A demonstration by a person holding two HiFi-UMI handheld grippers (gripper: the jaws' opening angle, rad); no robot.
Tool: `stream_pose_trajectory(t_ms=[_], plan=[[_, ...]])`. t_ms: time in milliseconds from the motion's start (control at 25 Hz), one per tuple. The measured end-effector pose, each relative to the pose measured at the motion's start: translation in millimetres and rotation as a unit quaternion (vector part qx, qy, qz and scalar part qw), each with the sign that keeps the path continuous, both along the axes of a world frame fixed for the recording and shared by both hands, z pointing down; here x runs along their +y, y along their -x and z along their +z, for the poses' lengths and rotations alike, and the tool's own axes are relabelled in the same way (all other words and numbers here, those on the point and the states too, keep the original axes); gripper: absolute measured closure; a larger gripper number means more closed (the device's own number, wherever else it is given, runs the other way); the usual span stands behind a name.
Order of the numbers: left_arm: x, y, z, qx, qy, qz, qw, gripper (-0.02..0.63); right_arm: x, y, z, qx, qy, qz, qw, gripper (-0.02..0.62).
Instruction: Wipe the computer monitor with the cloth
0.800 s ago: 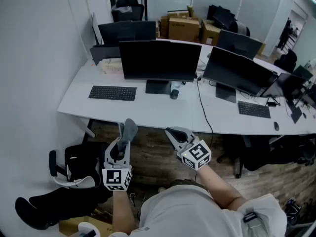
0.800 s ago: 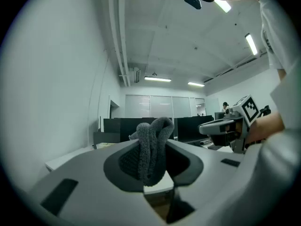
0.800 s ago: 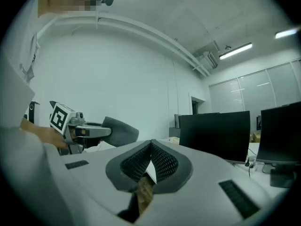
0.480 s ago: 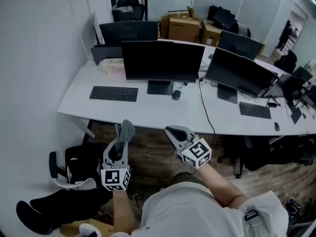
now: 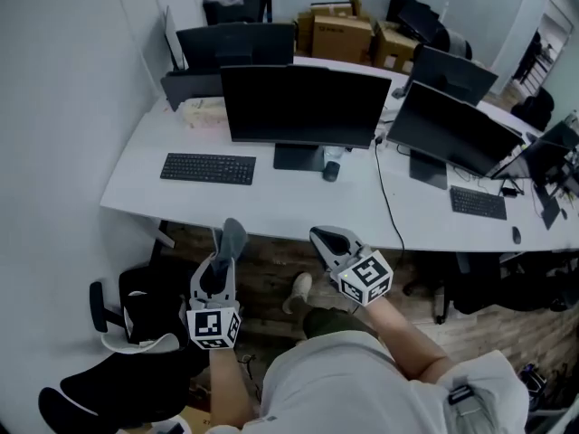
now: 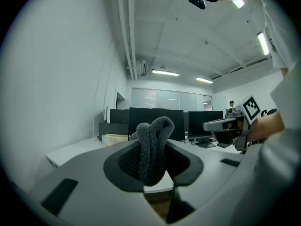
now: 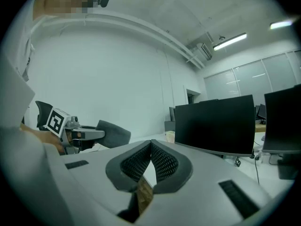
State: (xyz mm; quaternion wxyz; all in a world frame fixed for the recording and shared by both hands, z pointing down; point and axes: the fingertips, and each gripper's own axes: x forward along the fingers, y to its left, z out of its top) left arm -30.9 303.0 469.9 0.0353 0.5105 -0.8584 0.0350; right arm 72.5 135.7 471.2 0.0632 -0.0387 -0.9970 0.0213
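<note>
Since the earlier frame the worktop (image 5: 271, 202) and its screens are sitting lower and larger in the head view. A light shoe (image 5: 298, 289) is now showing on the wooden floor (image 5: 271, 265) between the arms. Both claws are keeping much the same places in front of the body.

The left claw (image 6: 150, 149) is clamping on the cloth (image 6: 153, 140). The cloth is dark grey and fuzzy, folded over itself. A rounded loop is standing up above the pads and a thick fold is hanging down between them. In the head view it is poking up from the tips as a grey tongue, over the floor just short of the worktop's near edge.

The right claw (image 7: 150, 145) is gripping nothing, its ribbed pads meeting at the tips. It is hovering near the left claw, also short of the worktop.

The computer monitor (image 5: 306, 107) is standing upright at the middle of the white worktop. Its screen is showing dark and blank, well apart from the cloth. A black keyboard (image 5: 208, 168) is lying in front of it to the left, and a mouse (image 5: 331, 171) is resting near the foot of its stand. A second dark monitor (image 5: 452, 134) is standing angled to the right. Cardboard boxes (image 5: 342, 36) are sitting behind, and a black chair (image 5: 136, 319) is standing at the lower left by the wall.
</note>
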Motion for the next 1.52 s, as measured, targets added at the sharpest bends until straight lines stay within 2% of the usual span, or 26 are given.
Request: stream_pose_trajectory(t_ms=[360, 560, 760, 960, 1200, 1520], plan=[[-65, 114, -3, -0.004, 0.032, -0.02, 0.9993, 0.503, -58, 121, 16, 0.004, 0.027, -0.027, 0.999, 0.586], [-119, 194, -20, -0.011, 0.022, -0.039, 0.999, 0.503, -106, 190, 8, -0.002, 0.033, -0.035, 0.999, 0.586], [-170, 245, -40, -0.031, 0.016, -0.038, 0.9987, 0.503, -144, 237, 5, -0.002, 0.03, -0.043, 0.999, 0.586], [-200, 285, -70, -0.055, -0.006, -0.05, 0.9972, 0.503, -176, 264, 3, -0.002, 0.028, -0.028, 0.999, 0.586], [-227, 328, -116, -0.099, -0.035, -0.045, 0.9935, 0.503, -201, 277, -6, -0.008, 0.029, 0.007, 1.0, 0.586], [-262, 368, -162, -0.139, -0.052, 0.009, 0.9889, 0.503, -223, 277, -21, -0.011, 0.017, 0.077, 0.997, 0.586]])
